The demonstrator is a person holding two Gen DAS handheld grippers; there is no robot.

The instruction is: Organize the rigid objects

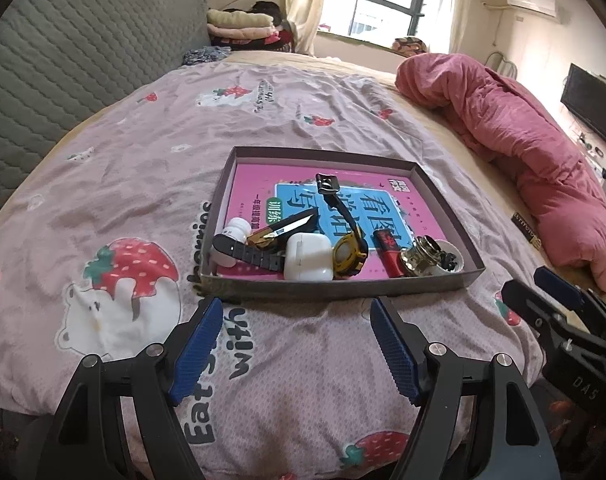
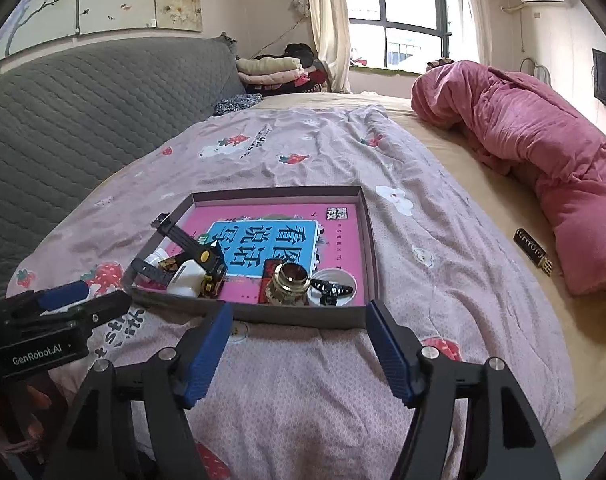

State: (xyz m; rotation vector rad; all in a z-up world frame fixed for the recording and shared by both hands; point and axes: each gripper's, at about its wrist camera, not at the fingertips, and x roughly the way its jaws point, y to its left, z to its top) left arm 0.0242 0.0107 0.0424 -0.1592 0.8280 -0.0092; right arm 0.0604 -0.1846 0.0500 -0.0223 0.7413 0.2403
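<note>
While both tongs hover over the strawberry-print bedspread (image 1: 143,168), the left gripper (image 1: 297,312) gapes empty before a shallow tray (image 1: 343,286) holding a watch (image 1: 345,252), earbud case (image 1: 307,257) and gold jar (image 1: 421,257); the right gripper (image 2: 299,316) likewise gapes empty.

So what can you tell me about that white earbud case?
The earbud case is small, white, glossy plastic with rounded corners and a lid seam, shut. It stands at the tray's near wall, on the pink book, wedged between the black watch strap and the yellow watch.
</note>
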